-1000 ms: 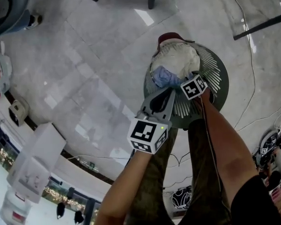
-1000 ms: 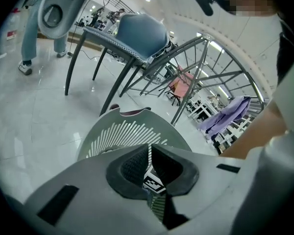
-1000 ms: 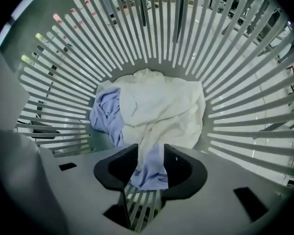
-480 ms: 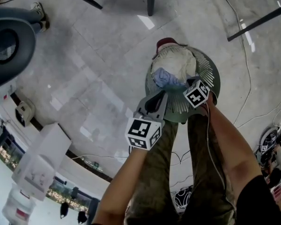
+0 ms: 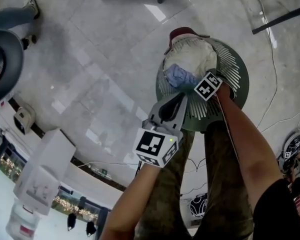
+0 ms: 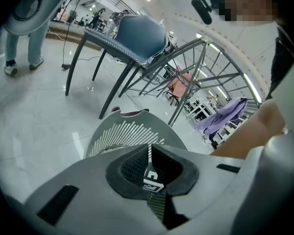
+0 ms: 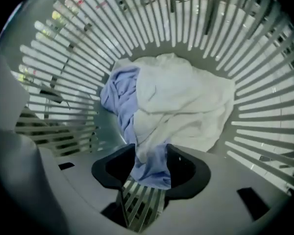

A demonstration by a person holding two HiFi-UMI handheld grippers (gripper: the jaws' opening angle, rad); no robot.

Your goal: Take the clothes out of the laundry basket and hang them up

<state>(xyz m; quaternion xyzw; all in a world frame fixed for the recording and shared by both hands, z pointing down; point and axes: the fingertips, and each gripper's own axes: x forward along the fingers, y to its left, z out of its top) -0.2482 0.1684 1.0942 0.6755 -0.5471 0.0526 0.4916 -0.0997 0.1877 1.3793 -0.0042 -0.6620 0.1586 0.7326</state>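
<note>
Glossy grey tile floor (image 5: pixel 90 59) carries a slatted laundry basket (image 5: pixel 238 81) holding white and blue clothes (image 5: pixel 192 59), blue chair (image 6: pixel 137 31) beyond; right claw (image 7: pixel 150 165) just opening, apart around blue cloth; left claw (image 6: pixel 150 163) together, empty.

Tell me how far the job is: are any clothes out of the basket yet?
Done: nothing that shows; the white garment and the blue garment both lie in the laundry basket. In hand: the right gripper is down in the basket, its jaws have just been opening, cloth between them, not clamped. The left gripper is shut and empty. Left: grip, lift out and hang both.
</note>
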